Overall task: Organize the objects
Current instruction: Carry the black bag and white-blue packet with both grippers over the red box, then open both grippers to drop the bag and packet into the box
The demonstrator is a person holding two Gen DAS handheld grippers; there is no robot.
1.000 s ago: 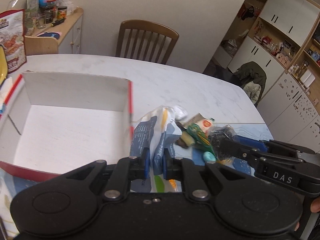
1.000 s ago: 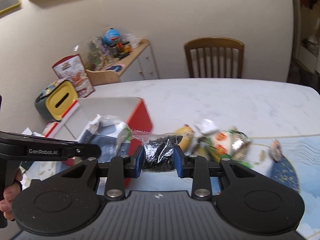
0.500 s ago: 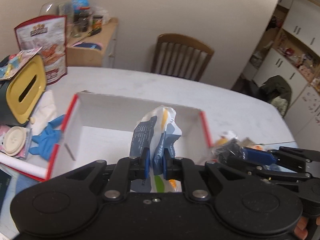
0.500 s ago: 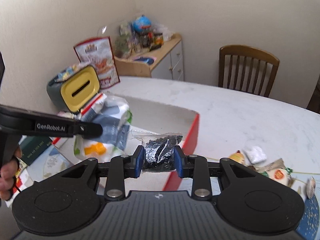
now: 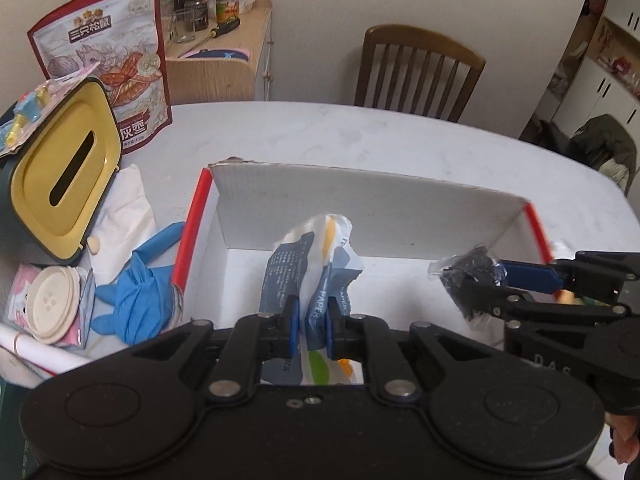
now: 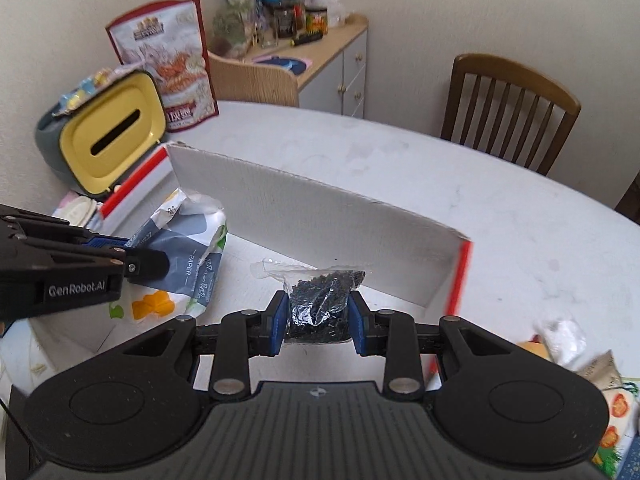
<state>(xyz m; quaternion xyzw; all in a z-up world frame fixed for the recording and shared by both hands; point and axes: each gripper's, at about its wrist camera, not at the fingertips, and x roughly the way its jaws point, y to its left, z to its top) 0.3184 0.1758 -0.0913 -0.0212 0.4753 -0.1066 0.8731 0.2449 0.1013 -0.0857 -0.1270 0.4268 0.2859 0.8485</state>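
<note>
My left gripper [image 5: 313, 326] pinches a crumpled paper packet [image 5: 310, 264] over the open white box [image 5: 360, 196]; my right gripper [image 6: 317, 322] squeezes a clear bag of dark beads [image 6: 320, 300] beside it. Both look light, soft and crinkly, best gripped mid-body. Only the right view shows the leftover snacks [image 6: 600, 380] outside the box

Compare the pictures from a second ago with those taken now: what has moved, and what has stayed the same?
Both grippers carried their loads from the pile of items beside the box to over the open box. The left gripper brought the paper packet; the right gripper brought the bag of black bits. Nothing was let go: both grips stayed shut. The box and the clutter beside it kept their places.
</note>
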